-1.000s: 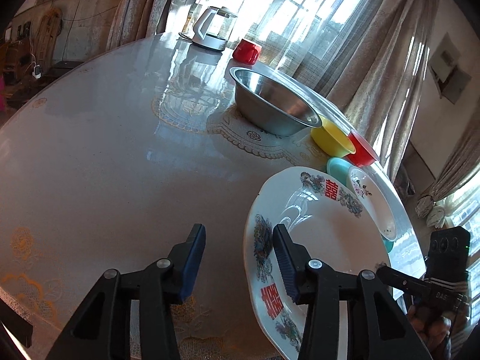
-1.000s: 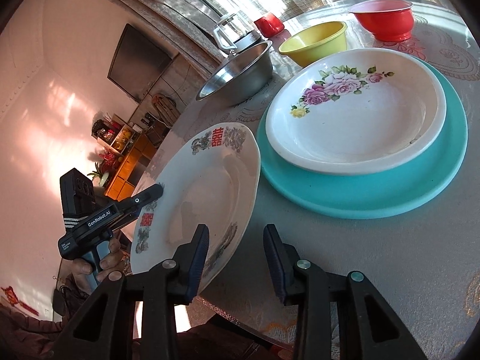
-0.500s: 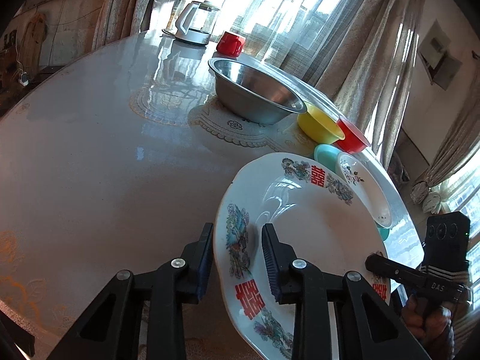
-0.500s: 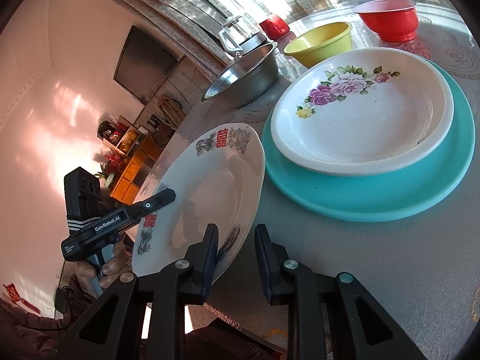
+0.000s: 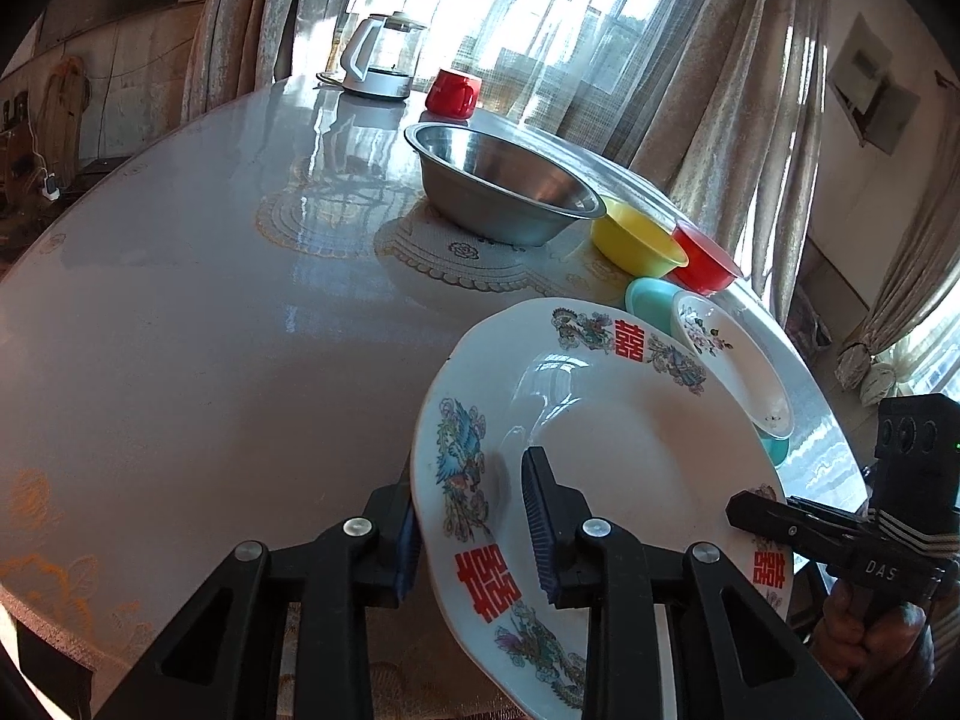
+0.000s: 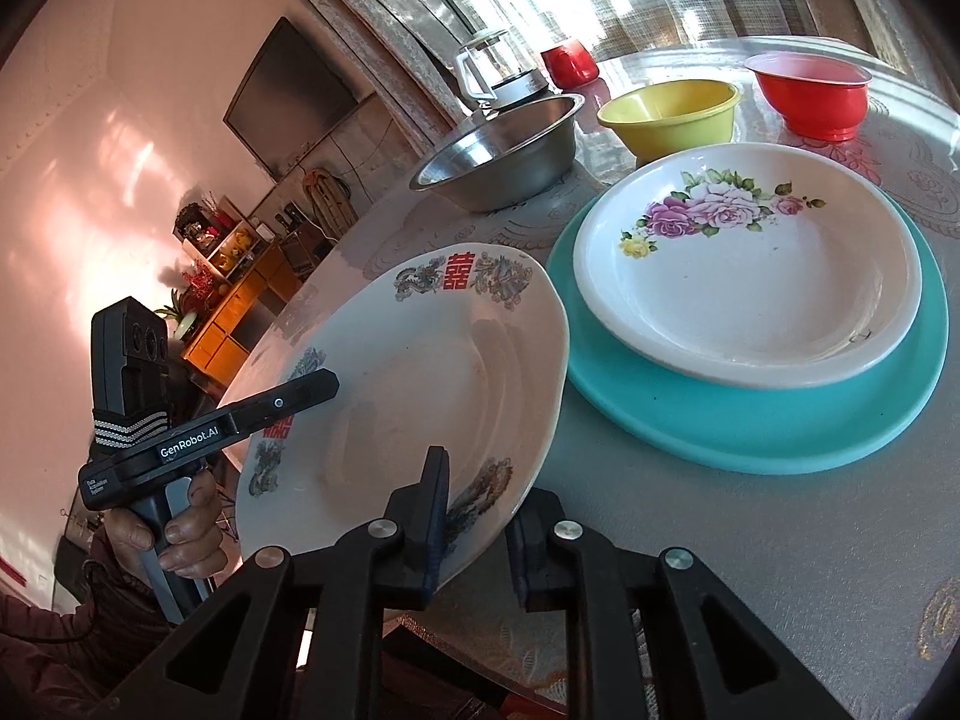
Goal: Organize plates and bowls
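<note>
**Dragon plate gripped at both rims, stacking not yet finished**

Ahead of both sets of jaws, the round table [image 5: 180, 312] is seen to carry the rest of the ware. Beyond the right gripper's jaws and to their right, a stack has already been started: the rose-painted plate [image 6: 750, 264] is nested on the teal plate [image 6: 780, 420]. Farther ahead, the steel bowl [image 6: 504, 162], the yellow bowl [image 6: 672, 114] and the red bowl [image 6: 810, 96] stand apart, unnested, so the bowls are judged still to be sorted. A kettle [image 5: 381, 57] and a red cup [image 5: 453, 90] are left at the far edge.

The white plate with red characters [image 5: 600, 450] is tilted, its near side raised off the table, with its far rim close beside the teal plate. It is judged to be the next piece for the stack.

The left gripper [image 5: 468, 534] is set narrow around this plate's rim: one pad lies behind the rim and the other on the plate's inner face, so the plate is held between them. The right gripper [image 6: 477, 531] straddles the opposite rim; its jaws are closing, already narrow, with the rim between them, the left pad pressed to the upper face and the other under the edge. A hand [image 6: 180, 534] is seen on the left gripper's handle.
</note>
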A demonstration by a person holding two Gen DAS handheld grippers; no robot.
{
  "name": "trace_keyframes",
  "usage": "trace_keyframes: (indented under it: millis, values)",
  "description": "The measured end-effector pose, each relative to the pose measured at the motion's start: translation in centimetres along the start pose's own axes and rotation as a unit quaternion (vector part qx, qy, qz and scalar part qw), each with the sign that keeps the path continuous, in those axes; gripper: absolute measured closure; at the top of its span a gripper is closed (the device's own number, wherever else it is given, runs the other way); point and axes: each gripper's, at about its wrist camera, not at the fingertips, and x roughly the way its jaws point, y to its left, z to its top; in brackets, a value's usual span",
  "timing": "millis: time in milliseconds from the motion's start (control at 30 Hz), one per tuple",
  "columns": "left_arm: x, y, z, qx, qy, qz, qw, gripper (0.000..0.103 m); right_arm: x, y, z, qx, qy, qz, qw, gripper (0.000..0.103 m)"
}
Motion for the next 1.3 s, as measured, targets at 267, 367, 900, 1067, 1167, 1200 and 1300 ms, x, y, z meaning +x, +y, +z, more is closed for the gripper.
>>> trace_keyframes:
  millis: [267, 367, 900, 1067, 1167, 1200, 1300]
  values:
    - [-0.9, -0.8, 0.0, 0.019, -0.02, -0.009, 0.9996, 0.073, -0.8, 0.3, 0.5, -0.027, -0.015, -0.012, 0.999, 0.084]
    - [-1.3, -1.1, 0.2, 0.021, -0.023, -0.016, 0.9994, 0.073, -1.4, 0.5, 0.7, -0.032, -0.021, -0.013, 0.999, 0.084]
    - [-0.7, -6.1, 2.6, 0.069, -0.036, -0.04, 0.9961, 0.073, -5.8, -0.8, 2.2, -0.018, -0.071, -0.036, 0.997, 0.084]
    - [0.5, -8.2, 3.9, 0.073, -0.031, -0.055, 0.9953, 0.073, -7.4, -2.1, 3.1, -0.008, -0.087, -0.061, 0.994, 0.084]
    - [1.1, -9.4, 4.7, 0.077, -0.032, -0.065, 0.9944, 0.073, -8.1, -3.1, 3.3, 0.007, -0.096, -0.072, 0.993, 0.084]
    - [1.4, -9.7, 5.0, 0.081, -0.033, -0.068, 0.9939, 0.073, -8.3, -3.5, 3.5, 0.012, -0.099, -0.076, 0.992, 0.084]
    - [2.0, -11.1, 5.6, 0.095, -0.032, -0.072, 0.9923, 0.073, -8.9, -4.8, 3.7, 0.033, -0.108, -0.08, 0.99, 0.084]
